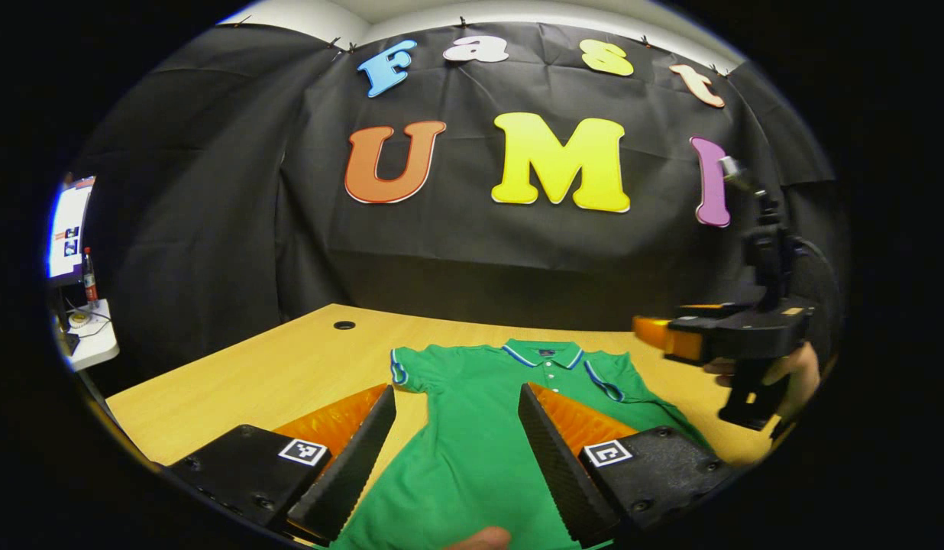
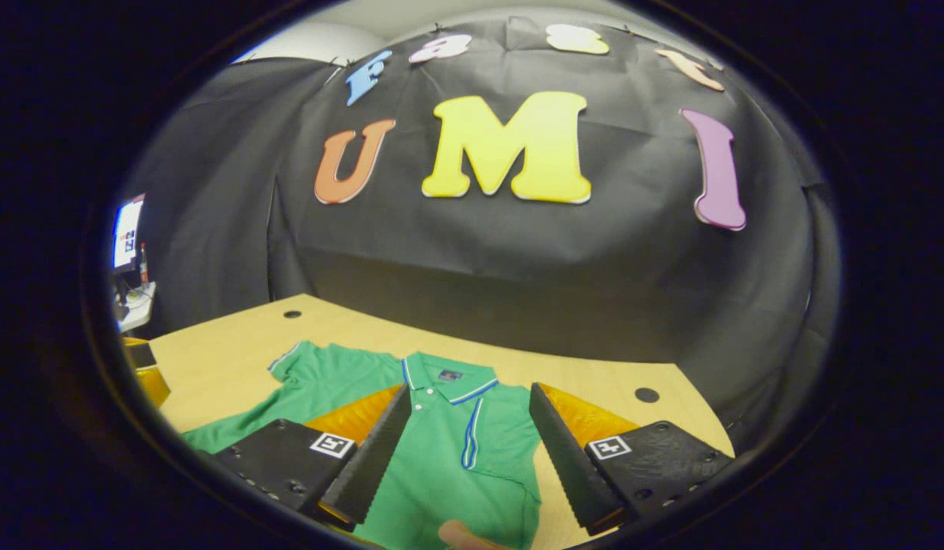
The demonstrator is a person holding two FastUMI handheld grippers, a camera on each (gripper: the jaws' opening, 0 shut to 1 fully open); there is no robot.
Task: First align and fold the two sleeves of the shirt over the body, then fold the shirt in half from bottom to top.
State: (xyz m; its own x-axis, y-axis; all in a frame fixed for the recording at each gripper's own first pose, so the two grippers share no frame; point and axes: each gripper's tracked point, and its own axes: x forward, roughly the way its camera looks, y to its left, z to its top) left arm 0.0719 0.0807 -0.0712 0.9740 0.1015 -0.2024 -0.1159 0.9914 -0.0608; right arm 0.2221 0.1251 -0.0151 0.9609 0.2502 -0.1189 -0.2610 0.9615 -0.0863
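Note:
A green polo shirt [image 1: 472,412] lies flat on the wooden table [image 1: 289,367], collar [image 1: 544,354] at the far side. Its left sleeve [image 1: 402,368] is spread out sideways. In the right gripper view the other sleeve [image 2: 480,439], edged in blue, lies folded over the shirt [image 2: 434,473] body beside the collar [image 2: 449,380]. My left gripper [image 1: 457,391] hovers open above the shirt's middle, holding nothing. My right gripper [image 2: 470,389] is open over the collar and folded sleeve. The right gripper [image 1: 728,332] also appears at the right, held by a hand [image 1: 796,374].
The table has round cable holes [image 1: 344,325] [image 2: 646,395] near its far edge. A small side table with a bottle [image 1: 89,279] and a lit screen [image 1: 67,229] stands at the far left. Bare table wood [image 2: 212,359] surrounds the shirt.

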